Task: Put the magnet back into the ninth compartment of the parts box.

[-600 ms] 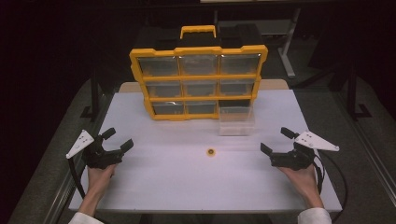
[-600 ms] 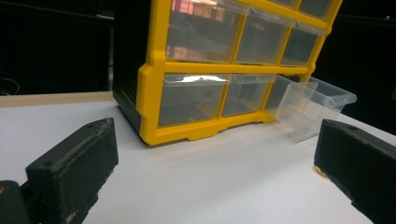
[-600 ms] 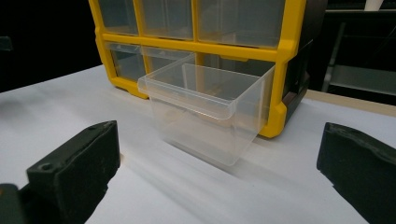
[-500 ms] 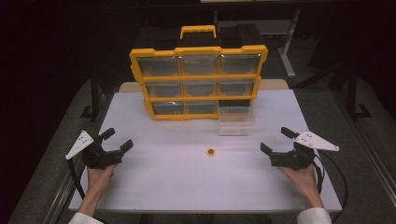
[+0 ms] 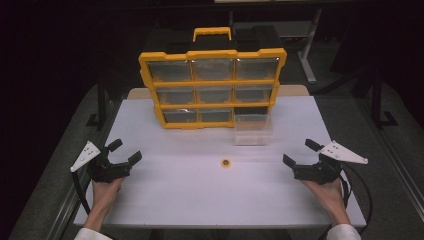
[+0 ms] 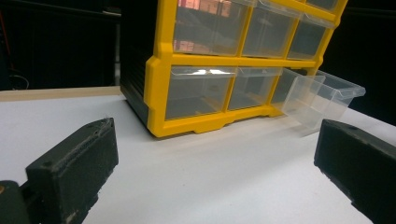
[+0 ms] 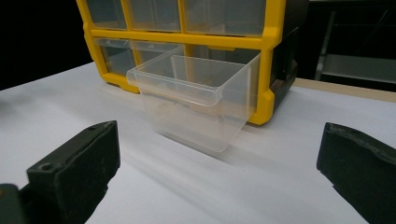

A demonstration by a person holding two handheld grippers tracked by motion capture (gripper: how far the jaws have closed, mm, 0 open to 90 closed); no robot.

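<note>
Clear drawer (image 5: 253, 129) before yellow organizer (image 5: 212, 87)

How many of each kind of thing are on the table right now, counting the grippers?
Yellow drawer cabinet: 1
Clear drawer pulled out onto the table: 1
Small orange ring-shaped piece: 1
Grippers, left gripper and right gripper, both with open jaws: 2
Total: 5

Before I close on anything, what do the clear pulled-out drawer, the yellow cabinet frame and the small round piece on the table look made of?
Clear pulled-out drawer: thin transparent plastic, glossy; the table shows through its walls. Yellow cabinet frame: moulded opaque plastic, smooth with a slight sheen, rounded edges. Small round orange piece: too small to tell; possibly metal or plastic.
</note>
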